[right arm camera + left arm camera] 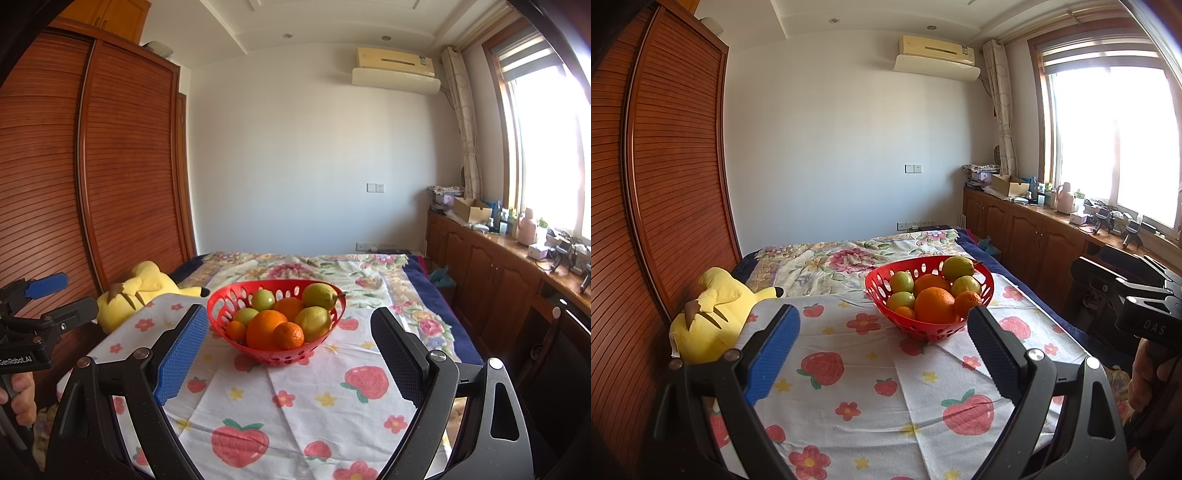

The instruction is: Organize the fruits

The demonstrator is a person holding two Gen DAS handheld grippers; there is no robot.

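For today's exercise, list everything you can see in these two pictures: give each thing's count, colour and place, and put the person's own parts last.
basket: one, red, perforated, on the strawberry cloth
oranges: four, orange, two large and two small, in the basket
green fruits: four, yellow-green, in the basket
strawberry cloth: one, white with red print, spread over the bed
floral bedspread: one, multicoloured, beyond the cloth
plush toy: one, yellow, left of the basket by the wardrobe
wardrobe: one, reddish-brown, left wall
air conditioner: one, cream, back wall
left gripper: one, open, empty
right gripper: one, open, empty
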